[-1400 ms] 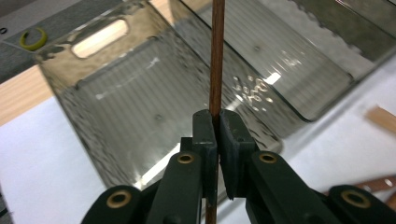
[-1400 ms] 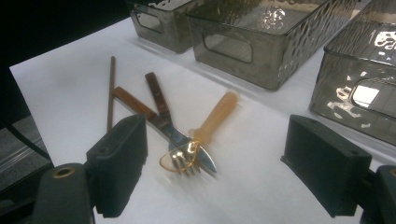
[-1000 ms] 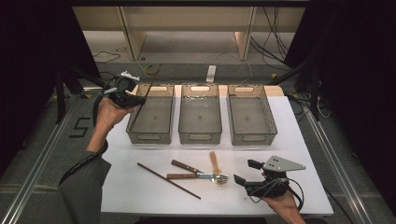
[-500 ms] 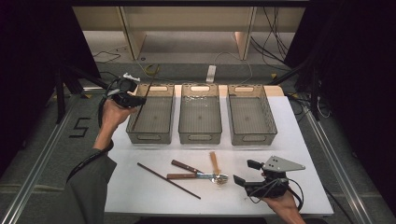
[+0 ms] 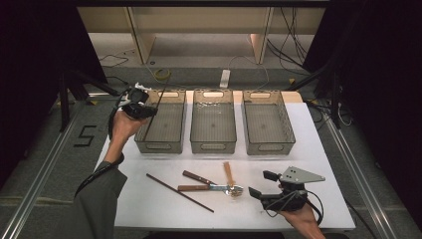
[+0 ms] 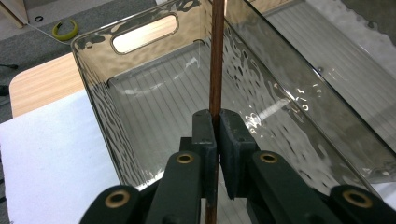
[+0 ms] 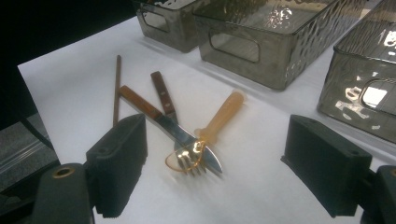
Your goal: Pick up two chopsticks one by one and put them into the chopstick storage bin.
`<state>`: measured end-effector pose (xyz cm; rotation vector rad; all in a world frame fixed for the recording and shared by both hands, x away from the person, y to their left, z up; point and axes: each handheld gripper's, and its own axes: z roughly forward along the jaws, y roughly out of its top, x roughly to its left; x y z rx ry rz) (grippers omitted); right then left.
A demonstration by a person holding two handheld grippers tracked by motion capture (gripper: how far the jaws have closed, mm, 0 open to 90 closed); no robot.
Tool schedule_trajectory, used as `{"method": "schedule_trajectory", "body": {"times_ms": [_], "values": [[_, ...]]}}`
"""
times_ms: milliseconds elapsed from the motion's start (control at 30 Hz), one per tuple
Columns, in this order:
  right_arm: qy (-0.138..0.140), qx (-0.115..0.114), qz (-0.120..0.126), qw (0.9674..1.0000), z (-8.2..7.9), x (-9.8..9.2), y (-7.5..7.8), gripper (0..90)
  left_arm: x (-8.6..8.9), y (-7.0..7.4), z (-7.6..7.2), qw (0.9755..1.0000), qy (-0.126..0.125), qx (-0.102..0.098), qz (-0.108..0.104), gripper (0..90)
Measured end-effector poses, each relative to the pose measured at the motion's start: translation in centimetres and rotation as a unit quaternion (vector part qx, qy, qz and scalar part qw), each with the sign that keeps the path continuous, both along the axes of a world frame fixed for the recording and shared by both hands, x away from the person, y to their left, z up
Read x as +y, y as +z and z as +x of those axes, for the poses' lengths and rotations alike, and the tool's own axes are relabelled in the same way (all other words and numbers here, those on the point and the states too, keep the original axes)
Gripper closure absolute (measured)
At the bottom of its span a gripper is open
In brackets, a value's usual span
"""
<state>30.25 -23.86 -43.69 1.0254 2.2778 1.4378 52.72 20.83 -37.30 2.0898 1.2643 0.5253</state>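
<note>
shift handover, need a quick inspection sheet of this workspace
surface: white table, bare at its right.
job's things: chopstick over left bin; second chopstick on table.
clutter: knife, fork, amber spoon piled; middle bin, right bin.
grippers: left gripper shut on chopstick; right gripper open near the pile.
cables: trail from both grippers; more on the floor.
surroundings: dark curtains, shelf unit behind.

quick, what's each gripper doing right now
left gripper: shut on a chopstick, over the left bin.
right gripper: open, holding nothing.
</note>
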Motion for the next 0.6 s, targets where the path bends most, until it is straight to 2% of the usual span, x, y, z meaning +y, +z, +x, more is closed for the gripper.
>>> {"method": "schedule_trajectory", "body": {"times_ms": [167, 467, 600], "values": [[0.002, -0.001, -0.001, 1.0000, 0.0, 0.0, -0.1, 22.0, 0.0, -0.5, 0.0, 1.0000, 0.001, 0.004, 0.006, 83.9], [0.002, 0.000, -0.002, 1.0000, 0.0, 0.1, -0.1, 22.0, 0.1, -1.4, 0.0, 0.9999, 0.008, 0.013, 0.003, 82.2], [0.003, 0.001, -0.001, 1.0000, 0.0, 0.1, -0.1, 22.0, 0.1, -1.6, 0.2, 0.9994, 0.021, 0.024, 0.011, 69.4]]}}
